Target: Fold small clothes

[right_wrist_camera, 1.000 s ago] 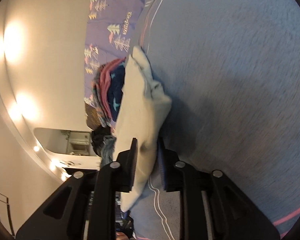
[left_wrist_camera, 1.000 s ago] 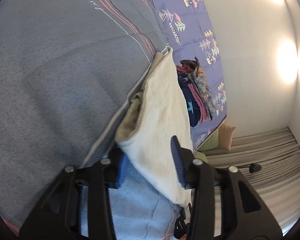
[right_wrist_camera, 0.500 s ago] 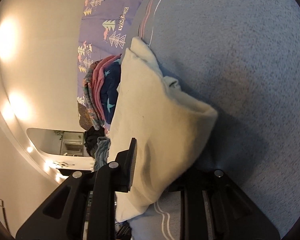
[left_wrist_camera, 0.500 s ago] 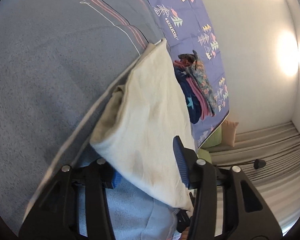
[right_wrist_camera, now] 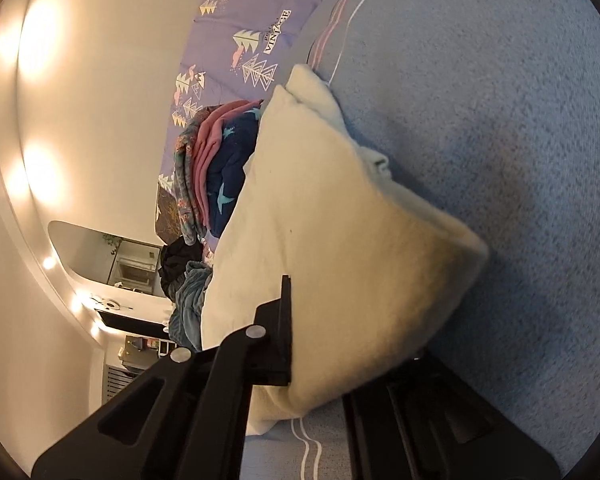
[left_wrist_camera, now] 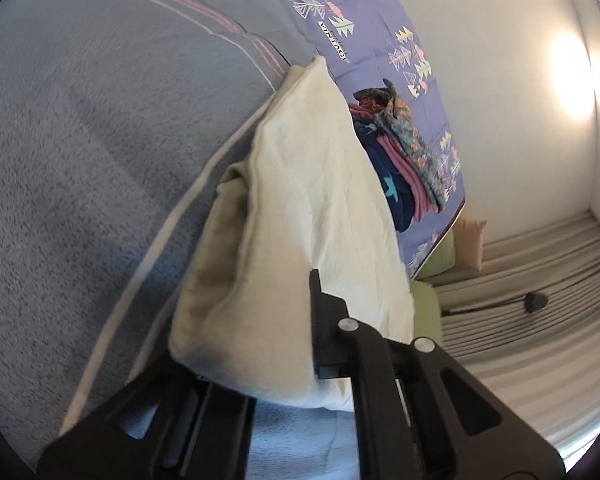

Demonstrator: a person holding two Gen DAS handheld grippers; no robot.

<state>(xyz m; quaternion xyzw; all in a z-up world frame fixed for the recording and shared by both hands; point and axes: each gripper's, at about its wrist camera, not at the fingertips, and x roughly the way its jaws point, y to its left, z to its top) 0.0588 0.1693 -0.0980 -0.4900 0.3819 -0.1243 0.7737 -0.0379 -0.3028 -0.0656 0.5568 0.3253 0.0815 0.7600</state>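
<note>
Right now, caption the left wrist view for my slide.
Left gripper clamped on a folded cream garment over a grey blanket, folded clothes pile behind.

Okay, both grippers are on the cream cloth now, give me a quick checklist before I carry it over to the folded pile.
1. Left gripper clamped on the cream cloth: ok, fabric fills the jaws.
2. Right gripper clamped on the same cloth: ok.
3. Fold held together: ok, layers look stacked, one inner edge shows.
4. Folded pile beyond the cloth, on the purple quilt: ok, in view.
5. Cloth lifted off the grey blanket: cannot tell.
6. Far end of the cloth tidy: cannot tell.
</note>
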